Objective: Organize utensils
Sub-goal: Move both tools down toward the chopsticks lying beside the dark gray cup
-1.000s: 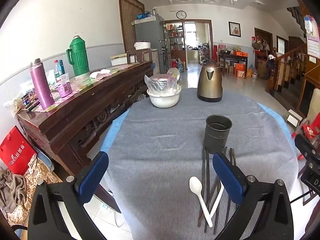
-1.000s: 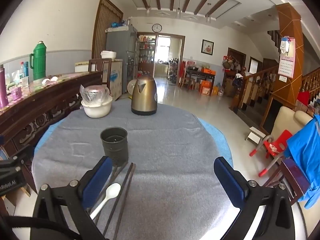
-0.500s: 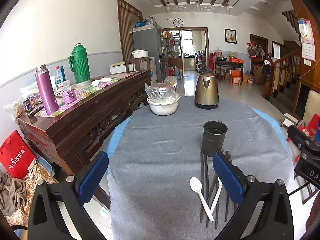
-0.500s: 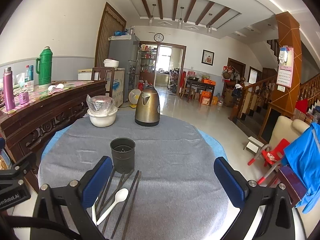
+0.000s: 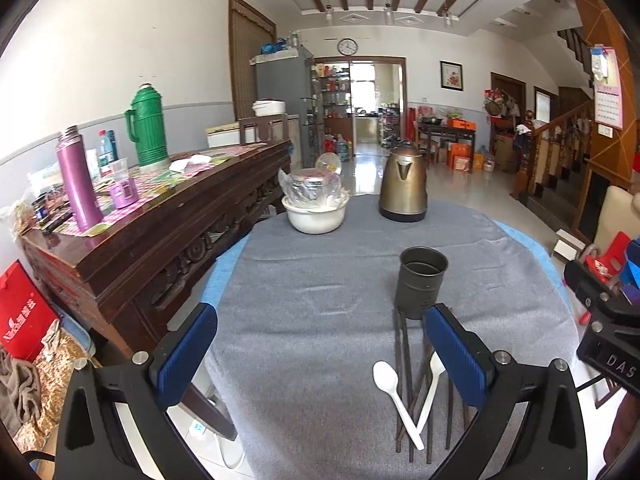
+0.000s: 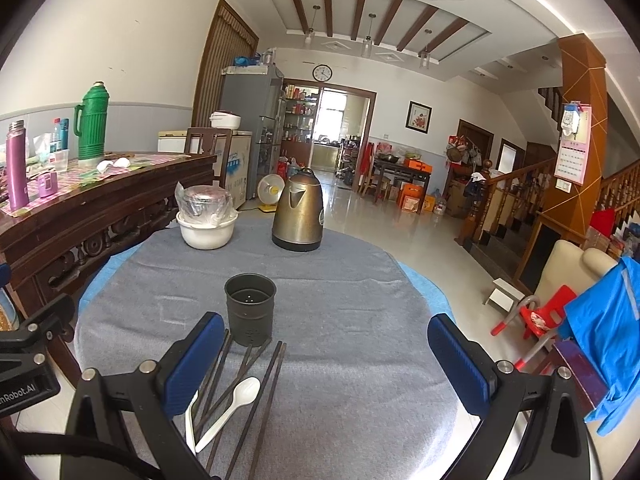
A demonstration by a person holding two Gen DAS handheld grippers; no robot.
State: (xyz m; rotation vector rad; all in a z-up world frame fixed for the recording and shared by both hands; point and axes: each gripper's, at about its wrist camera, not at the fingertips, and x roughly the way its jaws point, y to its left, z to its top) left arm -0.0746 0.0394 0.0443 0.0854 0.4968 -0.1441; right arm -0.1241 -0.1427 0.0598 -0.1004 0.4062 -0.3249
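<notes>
A dark metal utensil cup (image 5: 421,282) (image 6: 250,308) stands upright and empty on the grey tablecloth (image 5: 312,320). Just in front of it lie several dark chopsticks (image 5: 402,364) (image 6: 256,392) and two white plastic spoons (image 5: 394,392) (image 6: 232,404), crossed over each other. My left gripper (image 5: 320,356) hovers open to the left of the pile, its right finger over the chopsticks. Above bare cloth to the right of the pile, my right gripper (image 6: 326,362) is open and holds nothing.
A brass kettle (image 5: 403,184) (image 6: 298,210) and a white bowl with a wrapped pot (image 5: 316,204) (image 6: 206,220) stand at the table's far side. A dark wooden sideboard (image 5: 160,220) with flasks runs along the left. Red child chair (image 6: 536,316) on the right floor.
Both cameras have tilted up and drawn back a little, so the cup and utensils sit lower and nearer the fingers. Nothing on the table has moved.
</notes>
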